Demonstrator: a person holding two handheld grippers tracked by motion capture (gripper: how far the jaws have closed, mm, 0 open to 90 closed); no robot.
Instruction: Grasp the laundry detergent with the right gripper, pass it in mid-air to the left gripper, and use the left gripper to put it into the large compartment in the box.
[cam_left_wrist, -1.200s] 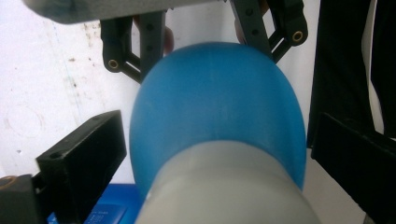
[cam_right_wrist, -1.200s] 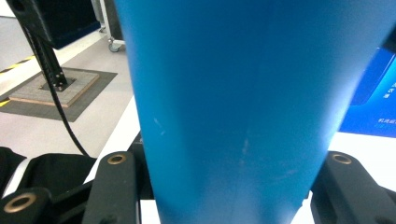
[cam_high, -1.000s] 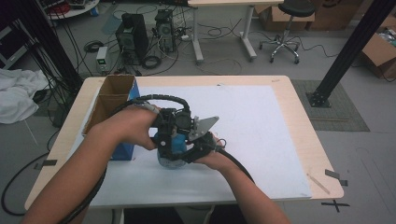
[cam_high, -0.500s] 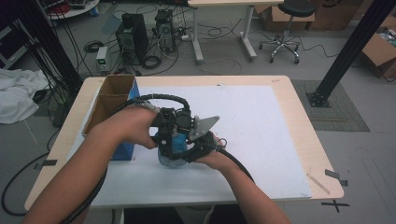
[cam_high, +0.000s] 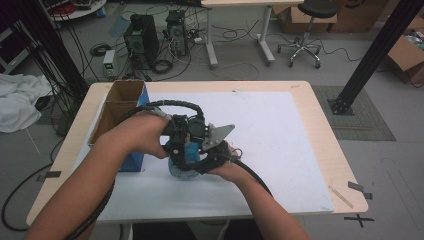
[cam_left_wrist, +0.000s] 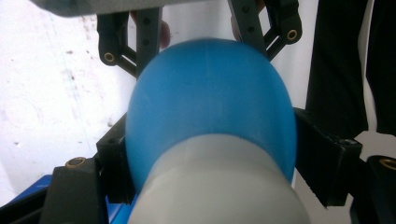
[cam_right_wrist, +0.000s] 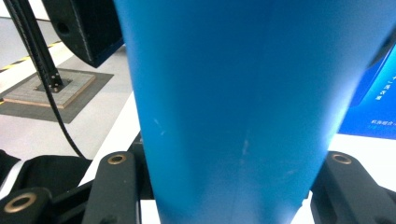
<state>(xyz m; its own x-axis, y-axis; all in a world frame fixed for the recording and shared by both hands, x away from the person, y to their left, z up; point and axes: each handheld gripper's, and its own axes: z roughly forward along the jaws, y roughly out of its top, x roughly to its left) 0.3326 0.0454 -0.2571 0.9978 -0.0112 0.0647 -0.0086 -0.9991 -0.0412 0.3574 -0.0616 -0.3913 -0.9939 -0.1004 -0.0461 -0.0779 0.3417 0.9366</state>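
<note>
Object: blue bottle (cam_high: 182, 162) with a pale grey cap (cam_left_wrist: 219, 186), standing on the white sheet of the desk (cam_high: 300, 145), just beside the blue-sided cardboard box (cam_high: 120, 112).
Right gripper (cam_high: 212, 157): fingers clamped on the bottle's blue body, steadying it from the side.
Left gripper (cam_high: 185, 132): above the bottle; fingers (cam_left_wrist: 327, 158) just been closing, cap and shoulder between them; pads flank the bottle, firm contact not confirmed.
Done so far: bottle secured upright by one gripper; second gripper placed at the cap.
Outstanding, as judged: full grip on the cap, then twisting; cap still seated.
Risk: bottle slipping or tipping under twist.
</note>
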